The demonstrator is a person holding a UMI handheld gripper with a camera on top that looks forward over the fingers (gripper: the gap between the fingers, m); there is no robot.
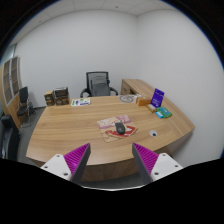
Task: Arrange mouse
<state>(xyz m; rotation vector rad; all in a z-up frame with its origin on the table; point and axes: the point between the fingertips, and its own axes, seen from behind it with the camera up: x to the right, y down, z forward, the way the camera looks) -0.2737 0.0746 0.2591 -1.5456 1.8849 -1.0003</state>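
Gripper view: fingers wide apart, empty; mouse on table beyond; no legible writing.

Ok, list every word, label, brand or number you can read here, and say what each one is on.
No text can be read in this view.
The purple box on the table: print too small to read.
The mat under the mouse: pattern only, no legible words.
The papers near the chair: blurred.
The gripper, open, has no markings on its pads.
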